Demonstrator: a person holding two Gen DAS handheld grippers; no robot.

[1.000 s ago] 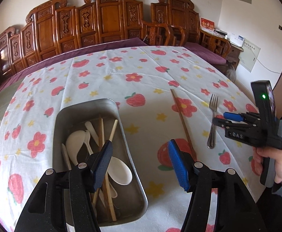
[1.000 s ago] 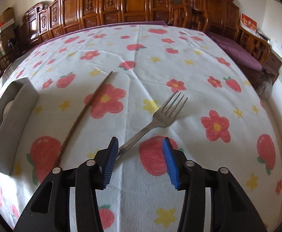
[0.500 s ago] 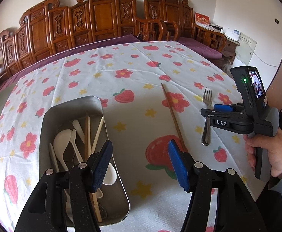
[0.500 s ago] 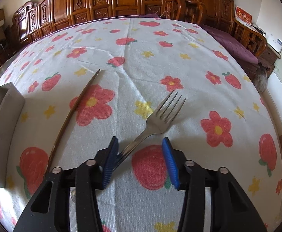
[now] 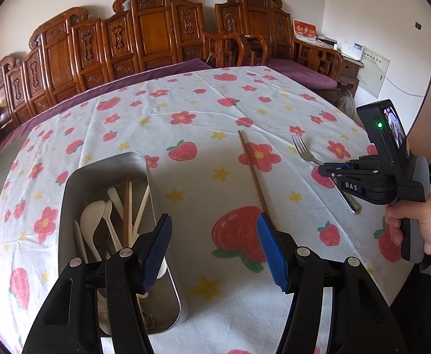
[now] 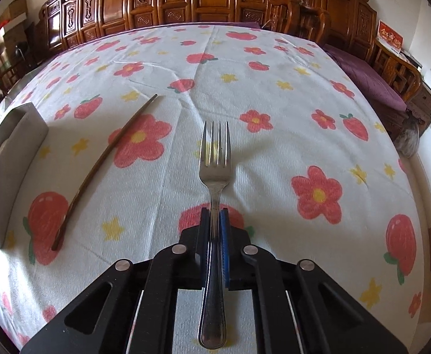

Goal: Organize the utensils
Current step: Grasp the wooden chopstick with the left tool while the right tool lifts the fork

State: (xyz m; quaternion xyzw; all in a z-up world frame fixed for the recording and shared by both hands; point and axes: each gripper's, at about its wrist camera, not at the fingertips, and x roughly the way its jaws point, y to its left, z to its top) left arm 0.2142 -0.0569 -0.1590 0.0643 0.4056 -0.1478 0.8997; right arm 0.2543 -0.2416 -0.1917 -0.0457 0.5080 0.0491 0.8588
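The right tongs (image 6: 214, 230) are closing on the handle of the metal fork (image 6: 215, 159), pads pressed against it on both sides, tines pointing toward the far edge of the desk (image 6: 274, 67). The left tongs (image 5: 214, 247) stand apart with nothing between them, above the near edge. The desk carries a white cloth printed with strawberries and flowers. A metal tray (image 5: 76, 183) sits toward the near left corner, long side running front to back. Inside it lie white spoons (image 5: 90, 215) and pale chopsticks (image 5: 129, 206), jumbled together. A single dark chopstick (image 5: 252, 171) lies on the cloth between the tray and the fork, well apart from both. A hand (image 5: 419, 221) at the right edge grips the right tongs' handle.
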